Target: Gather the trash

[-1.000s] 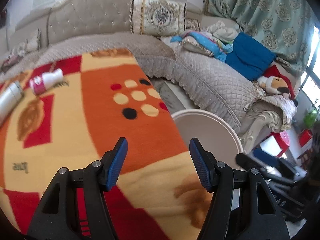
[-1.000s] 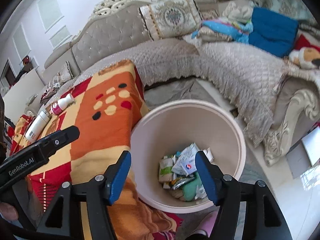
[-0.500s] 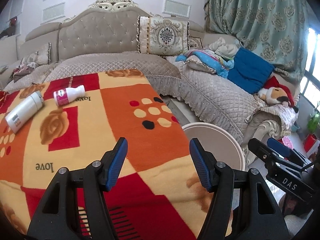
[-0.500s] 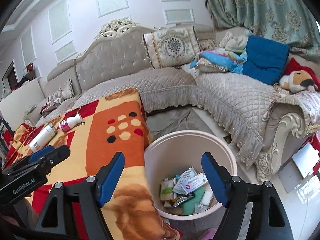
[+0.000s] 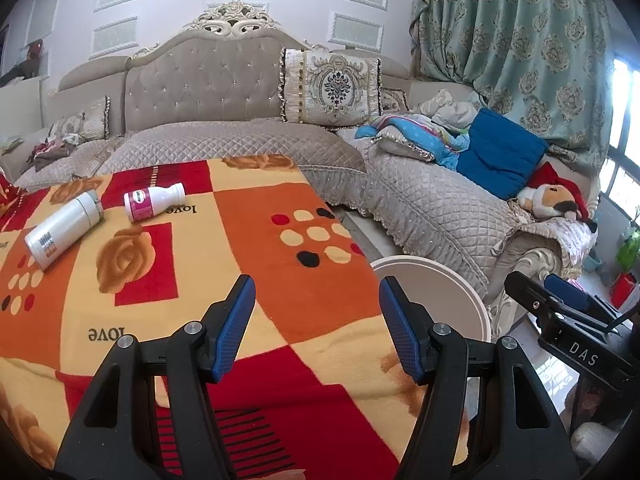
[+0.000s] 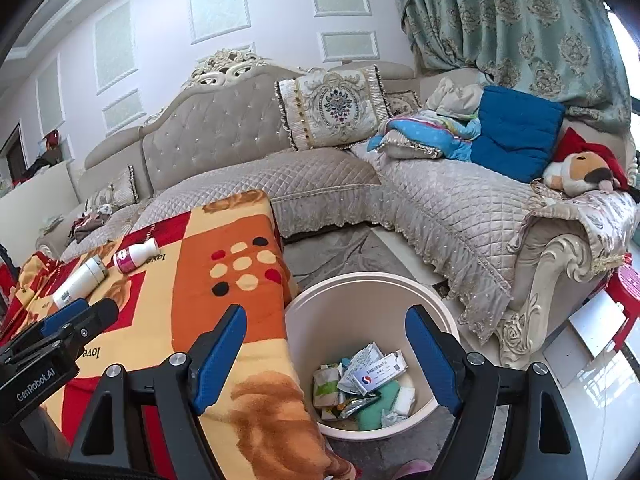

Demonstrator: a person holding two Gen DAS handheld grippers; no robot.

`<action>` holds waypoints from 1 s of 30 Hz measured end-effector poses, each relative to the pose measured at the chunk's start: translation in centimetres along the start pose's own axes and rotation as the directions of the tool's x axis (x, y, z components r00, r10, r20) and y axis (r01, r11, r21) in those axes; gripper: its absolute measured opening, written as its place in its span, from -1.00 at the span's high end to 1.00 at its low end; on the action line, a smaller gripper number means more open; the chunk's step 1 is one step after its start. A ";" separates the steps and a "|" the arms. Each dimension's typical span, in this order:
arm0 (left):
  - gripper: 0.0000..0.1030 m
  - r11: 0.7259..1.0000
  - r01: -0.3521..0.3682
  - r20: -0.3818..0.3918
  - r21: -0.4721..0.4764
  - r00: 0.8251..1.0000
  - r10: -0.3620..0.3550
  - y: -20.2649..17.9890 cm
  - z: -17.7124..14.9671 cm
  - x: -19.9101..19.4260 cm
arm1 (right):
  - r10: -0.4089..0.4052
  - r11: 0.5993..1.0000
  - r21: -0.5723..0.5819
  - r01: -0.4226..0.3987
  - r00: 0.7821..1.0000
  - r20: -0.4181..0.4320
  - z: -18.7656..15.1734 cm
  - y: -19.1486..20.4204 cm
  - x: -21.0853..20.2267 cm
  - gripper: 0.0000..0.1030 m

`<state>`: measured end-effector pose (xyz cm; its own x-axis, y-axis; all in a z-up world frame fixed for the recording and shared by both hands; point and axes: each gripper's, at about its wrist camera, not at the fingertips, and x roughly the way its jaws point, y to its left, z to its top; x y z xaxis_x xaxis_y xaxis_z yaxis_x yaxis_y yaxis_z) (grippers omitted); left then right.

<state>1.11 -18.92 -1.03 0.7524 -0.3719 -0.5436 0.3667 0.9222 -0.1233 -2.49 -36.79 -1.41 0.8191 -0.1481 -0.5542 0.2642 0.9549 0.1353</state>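
Both wrist views face sofa (image 5: 248, 136), share blanket (image 6: 224, 280).

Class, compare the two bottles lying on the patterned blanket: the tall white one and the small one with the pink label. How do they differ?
The tall white cylindrical bottle is longer and plain apart from a small printed patch near one end; the small pink-labelled bottle is shorter, with a pink band round it and a narrow neck. The tall one lies further left, angled more steeply. Both lie on their sides on the blanket, untouched by either gripper.

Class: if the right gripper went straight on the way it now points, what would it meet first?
Probably the bin: the right gripper, its jaws opening with nothing between them, points down toward the bin's far inner wall. Depth is hard to judge.
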 end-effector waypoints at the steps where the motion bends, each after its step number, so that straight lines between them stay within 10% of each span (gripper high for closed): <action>1: -0.23 1.000 0.000 0.000 -0.001 1.000 0.000 0.1 -0.1 0.0 | -0.006 1.000 -0.003 0.006 1.000 0.002 0.0 0.1 -0.1 -0.55; 30: -0.23 0.999 0.014 -0.006 0.035 1.000 -0.013 -1.0 -0.5 0.3 | -0.026 0.999 -0.025 0.026 1.000 0.003 -0.1 0.4 -0.2 -0.55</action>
<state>0.71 -19.87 -1.47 0.7440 -0.3835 -0.5471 0.3956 0.9128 -0.1018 -2.60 -36.39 -1.37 0.8137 -0.1738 -0.5548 0.2728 0.9568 0.1003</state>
